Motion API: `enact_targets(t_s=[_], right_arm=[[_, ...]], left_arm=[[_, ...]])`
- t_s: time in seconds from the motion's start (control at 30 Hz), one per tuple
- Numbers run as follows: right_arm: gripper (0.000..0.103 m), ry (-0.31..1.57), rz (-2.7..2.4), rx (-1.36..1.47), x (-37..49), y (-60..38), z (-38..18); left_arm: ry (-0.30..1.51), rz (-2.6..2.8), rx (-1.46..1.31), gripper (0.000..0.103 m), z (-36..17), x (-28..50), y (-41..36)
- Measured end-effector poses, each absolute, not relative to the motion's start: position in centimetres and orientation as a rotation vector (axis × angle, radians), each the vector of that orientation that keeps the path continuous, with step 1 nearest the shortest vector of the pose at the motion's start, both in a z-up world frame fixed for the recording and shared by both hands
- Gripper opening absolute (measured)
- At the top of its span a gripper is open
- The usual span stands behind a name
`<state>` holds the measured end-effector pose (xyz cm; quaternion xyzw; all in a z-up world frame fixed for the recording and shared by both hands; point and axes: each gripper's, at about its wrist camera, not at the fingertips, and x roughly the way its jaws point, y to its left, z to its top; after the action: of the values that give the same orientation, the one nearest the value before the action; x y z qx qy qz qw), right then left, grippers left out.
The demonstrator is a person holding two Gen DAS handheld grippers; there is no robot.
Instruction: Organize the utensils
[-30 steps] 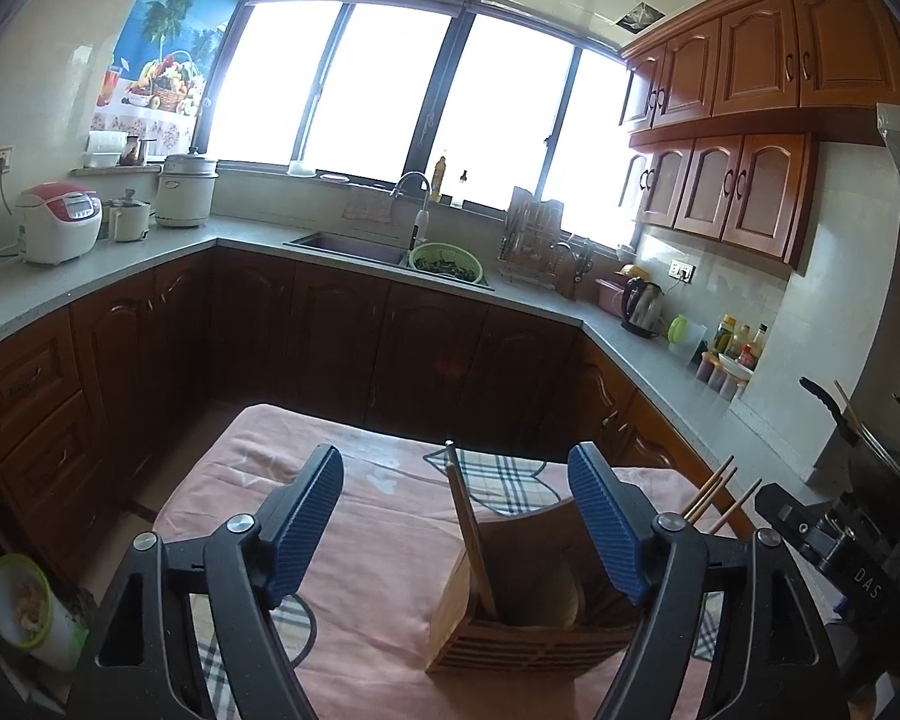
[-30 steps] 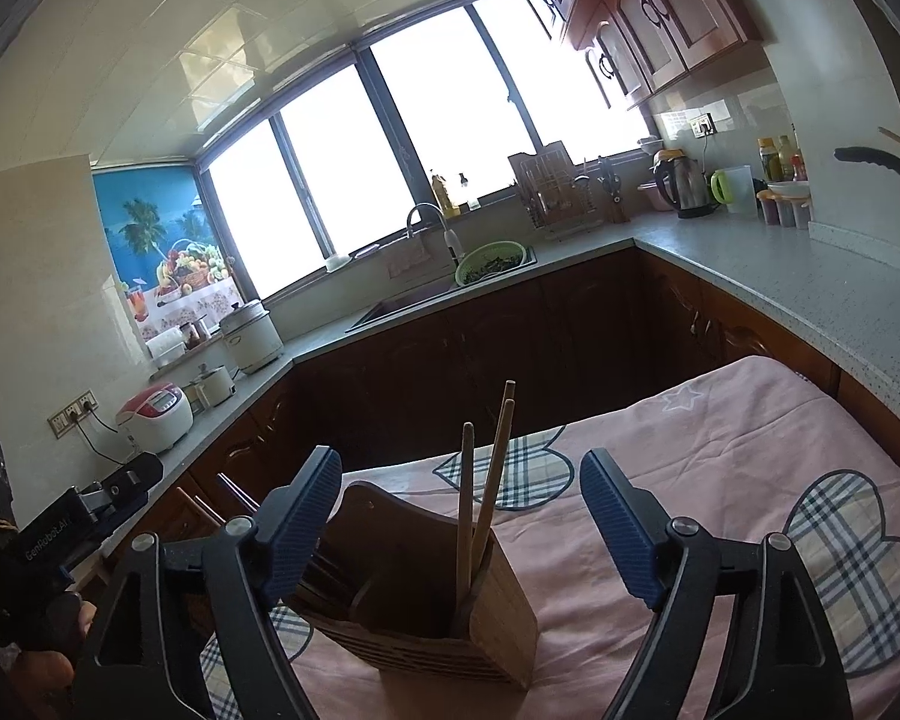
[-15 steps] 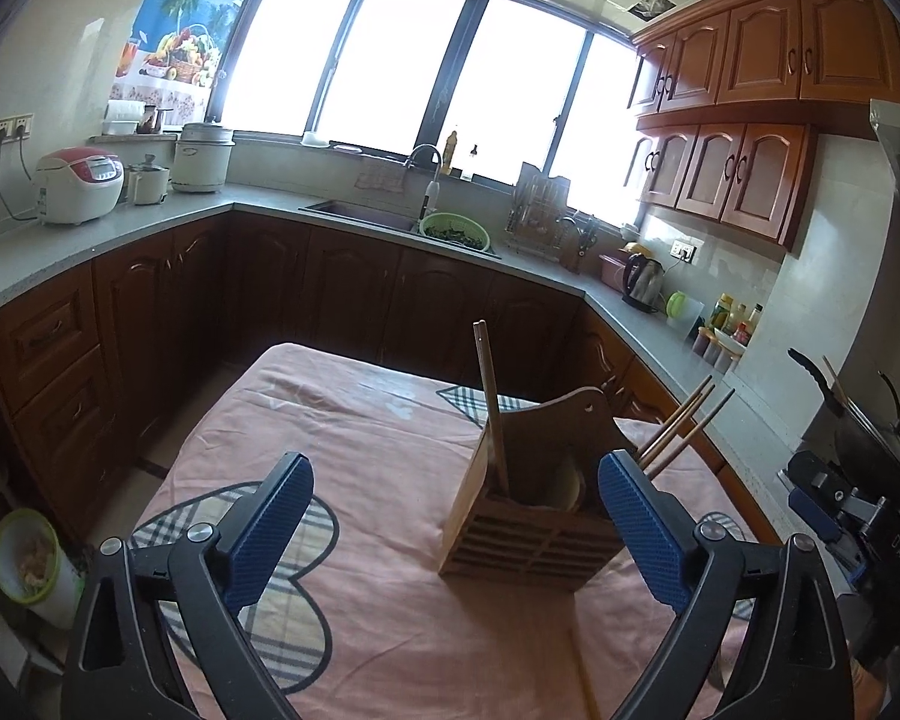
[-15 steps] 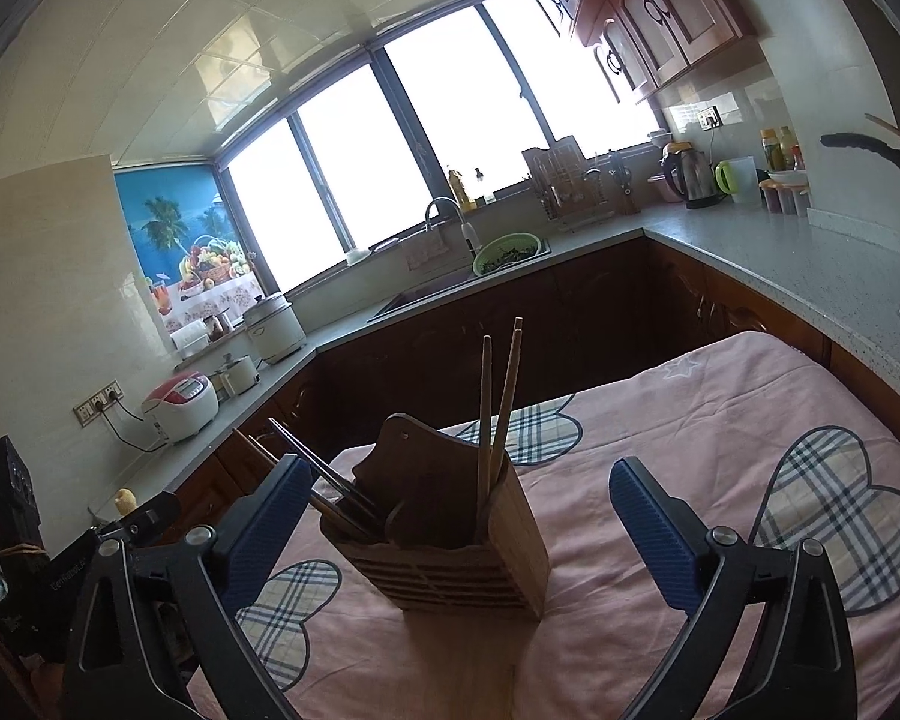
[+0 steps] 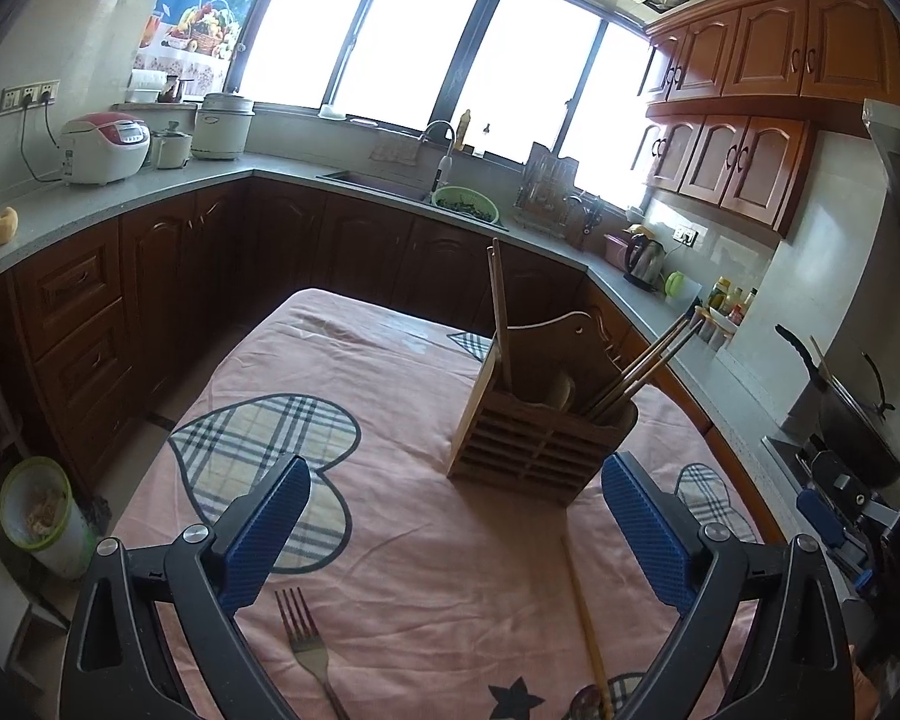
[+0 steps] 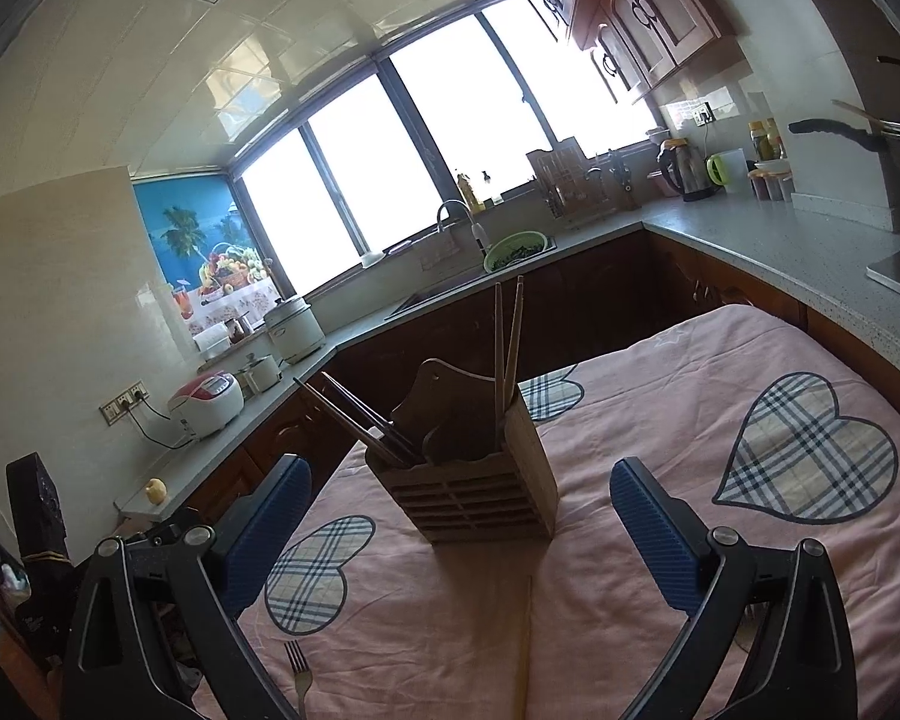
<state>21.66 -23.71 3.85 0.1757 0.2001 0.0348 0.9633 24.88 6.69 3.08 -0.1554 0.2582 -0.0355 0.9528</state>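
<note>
We hold both grippers, left [image 5: 453,534] and right [image 6: 459,534], wide and empty. The fork [image 5: 309,654] lies by the left finger, the holder [image 5: 540,438] ahead; a careless reach could topple it.

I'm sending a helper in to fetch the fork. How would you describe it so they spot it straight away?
Find the pink cloth with checked hearts, where a wooden holder stands. On the near side of it the fork lies flat, tines toward the holder. It is metal with prongs; the long wooden handle lying nearby is plain and straight.
</note>
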Motion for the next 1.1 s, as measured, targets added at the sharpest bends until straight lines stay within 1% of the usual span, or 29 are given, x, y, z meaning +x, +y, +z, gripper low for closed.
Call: enact_targets(t_s=[0.23, 0.5, 0.63, 0.77, 0.83, 0.93, 1.1], right_arm=[[0.101, 0.410, 0.070, 0.348, 18.4, -23.0, 2.4], [0.101, 0.422, 0.086, 0.308, 15.5, -21.8, 1.2], [0.101, 0.398, 0.087, 0.273, 13.8, -21.1, 1.8], [0.101, 0.343, 0.086, 0.175, 11.8, -19.7, 3.5], [0.103, 0.305, 0.082, 0.110, 10.6, -18.8, 4.2], [0.103, 0.271, 0.081, 0.033, 8.9, -17.7, 4.3], [0.103, 0.288, 0.065, -0.016, 7.3, -17.1, 2.7]], left_arm=[[0.544, -0.053, -0.300, 0.102, 2.8, 20.5, 6.3], [0.539, -0.029, -0.227, 0.102, 3.2, 16.3, 5.6], [0.496, -0.046, -0.167, 0.102, 3.9, 14.2, 5.0], [0.408, -0.032, -0.122, 0.102, 4.9, 11.0, 4.4], [0.376, -0.020, -0.094, 0.102, 5.0, 9.5, 4.0], [0.356, -0.002, -0.072, 0.102, 4.0, 7.7, 3.8], [0.399, 0.011, -0.062, 0.102, 1.8, 6.7, 3.6]])
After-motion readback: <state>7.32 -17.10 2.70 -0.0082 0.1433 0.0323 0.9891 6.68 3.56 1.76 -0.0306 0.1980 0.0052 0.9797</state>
